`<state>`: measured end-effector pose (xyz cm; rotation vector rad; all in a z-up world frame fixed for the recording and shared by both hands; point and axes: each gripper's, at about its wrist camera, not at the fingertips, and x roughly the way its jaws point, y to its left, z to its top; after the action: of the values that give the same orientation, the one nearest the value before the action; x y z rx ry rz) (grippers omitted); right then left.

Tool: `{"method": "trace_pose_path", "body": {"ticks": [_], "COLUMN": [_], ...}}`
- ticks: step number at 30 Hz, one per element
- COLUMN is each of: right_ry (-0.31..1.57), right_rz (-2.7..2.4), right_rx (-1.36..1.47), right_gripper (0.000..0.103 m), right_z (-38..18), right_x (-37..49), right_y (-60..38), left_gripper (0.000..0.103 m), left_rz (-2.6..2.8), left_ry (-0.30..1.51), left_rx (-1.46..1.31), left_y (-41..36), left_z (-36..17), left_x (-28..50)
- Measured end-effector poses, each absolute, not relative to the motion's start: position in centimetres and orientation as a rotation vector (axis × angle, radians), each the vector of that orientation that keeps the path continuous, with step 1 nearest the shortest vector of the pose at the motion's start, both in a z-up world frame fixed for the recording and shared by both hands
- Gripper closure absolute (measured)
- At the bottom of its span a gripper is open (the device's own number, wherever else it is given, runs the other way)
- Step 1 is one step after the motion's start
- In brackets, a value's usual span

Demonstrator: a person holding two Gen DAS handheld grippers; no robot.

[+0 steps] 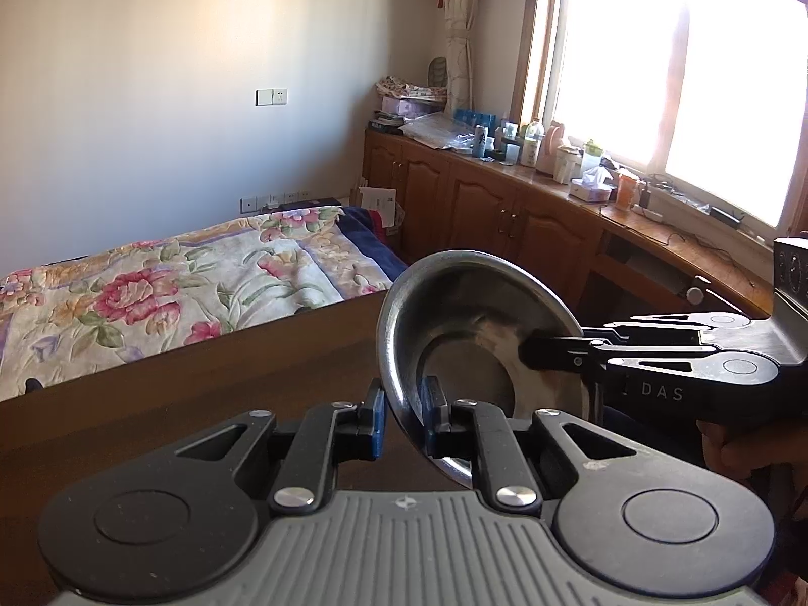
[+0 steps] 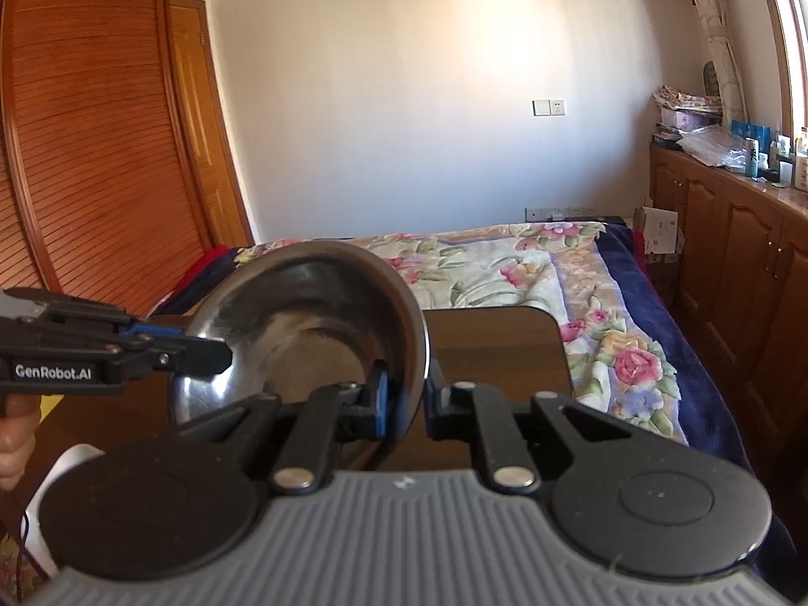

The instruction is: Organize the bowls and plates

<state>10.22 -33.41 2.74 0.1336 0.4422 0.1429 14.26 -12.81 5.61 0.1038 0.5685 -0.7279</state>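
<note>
Both the left gripper [image 1: 404, 416] and right gripper [image 2: 406, 401] pinch the steel bowl's [image 1: 454, 313] rim; only the right wrist view shows the louvered wardrobe [image 2: 86, 151] at 10 o'clock.

Bowl [image 1: 469, 333] bottom rim hidden behind left tongs [image 1: 404, 416]

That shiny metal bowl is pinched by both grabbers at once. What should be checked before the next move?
1. Left gripper has the metal bowl rim between its fingers: ok.
2. Right gripper grips the opposite rim: ok.
3. Bowl level: not ok, it tilts steeply.
4. Bowl empty, nothing to spill: ok.
5. Wooden table below is free for setting down: ok where visible.
6. Stack of other plates and bowls to put it with: cannot tell, none in view.
</note>
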Motion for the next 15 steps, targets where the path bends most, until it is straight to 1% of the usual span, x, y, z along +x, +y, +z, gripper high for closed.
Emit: {"method": "trace_pose_path", "body": {"ticks": [15], "right_ry": [0.445], "right_rz": [0.185], "right_rx": [0.133], "right_gripper": [0.087], "right_z": [1.0], "right_x": [7.1], "right_y": [-31.0], "left_gripper": [0.087], "left_rz": [-0.706], "left_ry": [0.551], "left_rx": [0.089], "left_y": [-9.8], "left_z": [3.4], "left_x": [9.5]}}
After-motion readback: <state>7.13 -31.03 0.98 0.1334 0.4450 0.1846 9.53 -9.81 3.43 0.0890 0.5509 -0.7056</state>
